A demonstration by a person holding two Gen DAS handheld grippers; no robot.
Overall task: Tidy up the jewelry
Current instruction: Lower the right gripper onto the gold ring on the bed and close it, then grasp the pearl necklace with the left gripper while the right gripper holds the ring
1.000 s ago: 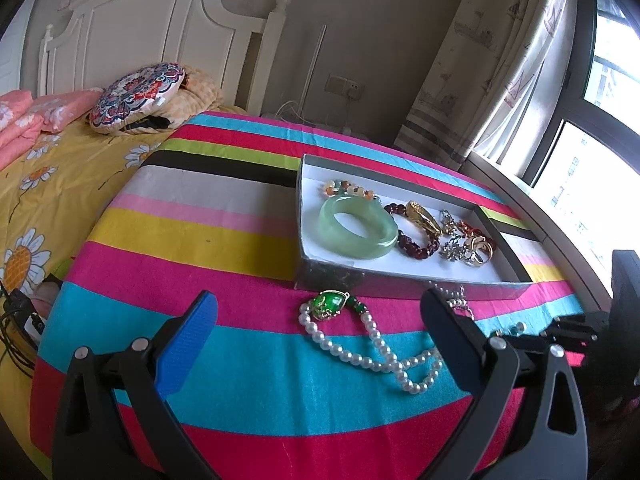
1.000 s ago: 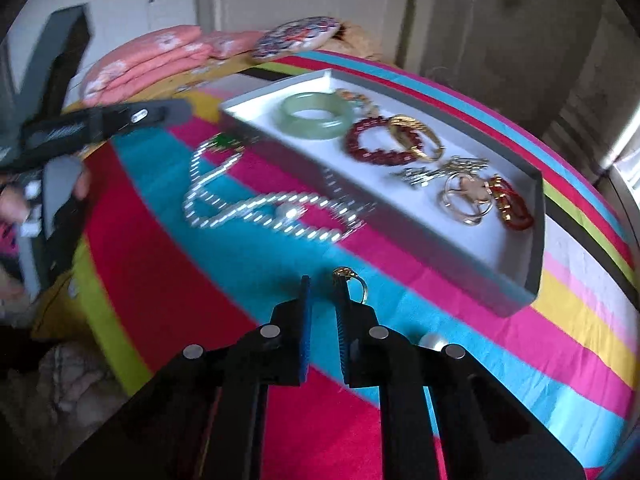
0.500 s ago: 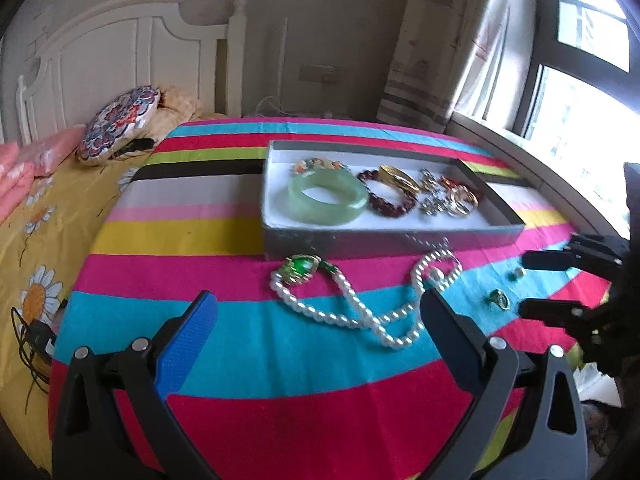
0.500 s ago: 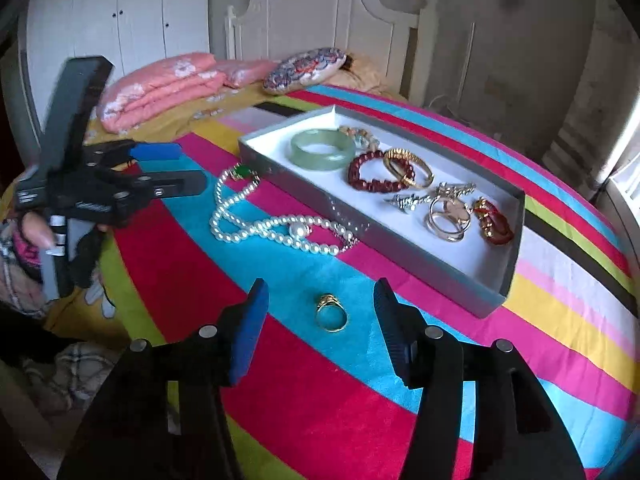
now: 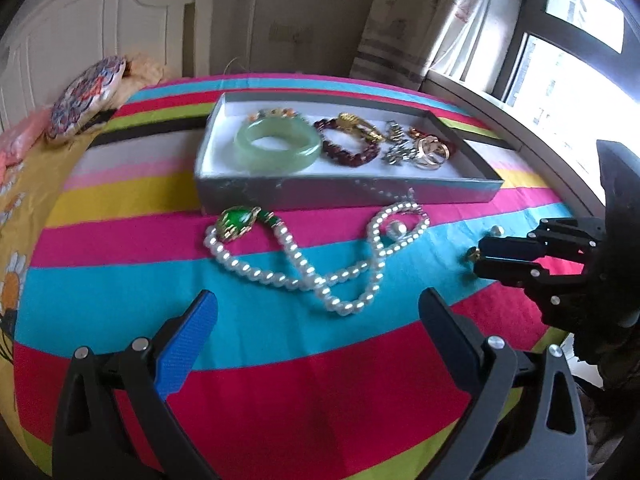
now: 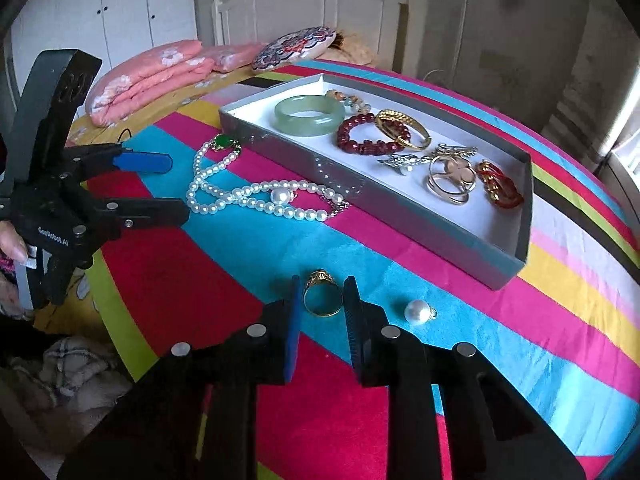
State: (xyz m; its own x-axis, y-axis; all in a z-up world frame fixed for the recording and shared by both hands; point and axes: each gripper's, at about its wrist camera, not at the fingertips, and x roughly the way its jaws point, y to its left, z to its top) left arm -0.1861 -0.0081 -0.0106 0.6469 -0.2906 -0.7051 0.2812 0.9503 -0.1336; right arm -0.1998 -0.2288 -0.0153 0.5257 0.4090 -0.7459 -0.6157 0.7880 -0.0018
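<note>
A grey tray (image 6: 400, 216) (image 5: 344, 196) on the striped cloth holds a green bangle (image 6: 310, 115) (image 5: 278, 143), a red bead bracelet (image 6: 366, 136), a gold bracelet (image 6: 402, 128) and several rings. A pearl necklace with a green pendant (image 6: 256, 196) (image 5: 304, 256) lies in front of the tray. A gold ring (image 6: 322, 294) lies on the cloth between the fingers of my right gripper (image 6: 322, 300), which are close beside it with small gaps. A loose pearl (image 6: 416, 312) lies to its right. My left gripper (image 5: 316, 320) is wide open and empty, in front of the necklace.
The round table's striped cloth (image 5: 280, 380) ends near both grippers. A bed with pink bedding (image 6: 148, 76) and a patterned cushion (image 6: 294, 46) stands behind. A window (image 5: 568, 52) is to the right in the left wrist view.
My right gripper opened, then lowered around the gold ring and narrowed its fingers beside it. The left wrist view swung to face the tray; the left gripper stayed open.
</note>
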